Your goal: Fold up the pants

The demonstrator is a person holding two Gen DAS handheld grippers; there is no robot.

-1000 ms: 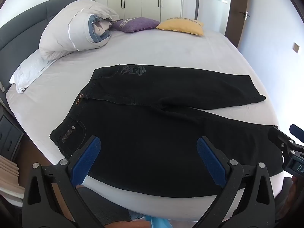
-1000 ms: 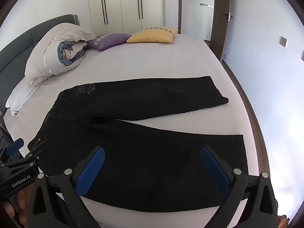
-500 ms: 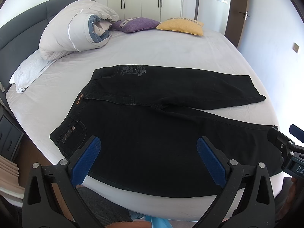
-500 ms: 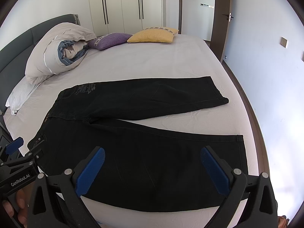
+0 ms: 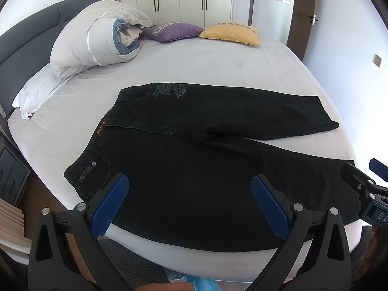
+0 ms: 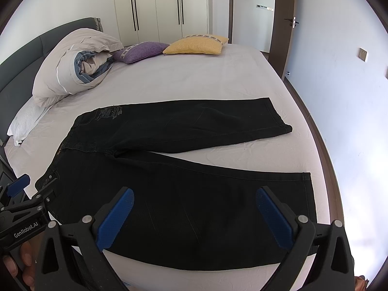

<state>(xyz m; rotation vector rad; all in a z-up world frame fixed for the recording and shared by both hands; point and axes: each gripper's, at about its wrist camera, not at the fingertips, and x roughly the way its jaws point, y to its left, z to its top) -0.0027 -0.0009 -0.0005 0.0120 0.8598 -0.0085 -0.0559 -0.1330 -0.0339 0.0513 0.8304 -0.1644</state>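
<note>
Black pants lie flat on the white bed, waistband to the left, both legs stretching right and spread apart in a V. My left gripper hovers open above the near leg by the bed's front edge, nothing between its blue pads. My right gripper is also open, over the near leg further right. Each gripper shows at the other view's edge: the right one, the left one held by a hand.
A rolled duvet and a white pillow lie at the back left by the dark headboard. Purple and yellow cushions sit at the far edge. Wardrobes and a door stand behind.
Both grippers have shifted slightly; the views barely change. The pants lie as before.
</note>
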